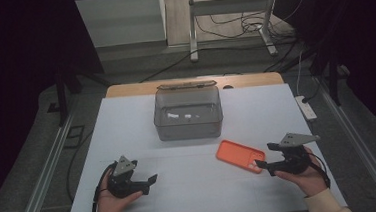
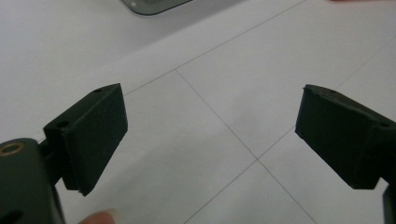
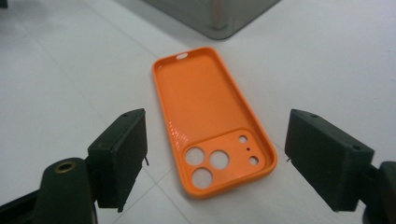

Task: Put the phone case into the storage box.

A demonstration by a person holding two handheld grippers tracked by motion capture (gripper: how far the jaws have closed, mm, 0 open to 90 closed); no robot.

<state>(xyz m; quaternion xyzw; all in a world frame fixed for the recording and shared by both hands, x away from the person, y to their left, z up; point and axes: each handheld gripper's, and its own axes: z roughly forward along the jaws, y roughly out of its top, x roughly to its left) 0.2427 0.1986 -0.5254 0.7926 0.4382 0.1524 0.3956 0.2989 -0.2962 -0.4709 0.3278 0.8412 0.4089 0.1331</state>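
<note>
On the table, one orange case, two grippers.

Orange phone case laid flat on the white table, hollow side up, seen from the right gripper view. 3 large camera holes and 3 small ones cut at its 6 o'clock end. Clear grey box at 12 o'clock, apart from it.

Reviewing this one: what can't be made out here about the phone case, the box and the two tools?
- Small white bits inside the grey box, high view: too small to identify.
- Orange phone case: its underside lies against the table.
- Right tool, high view: dark jaws too small to judge.
- Left tool: the box is cut off by the top edge.
</note>
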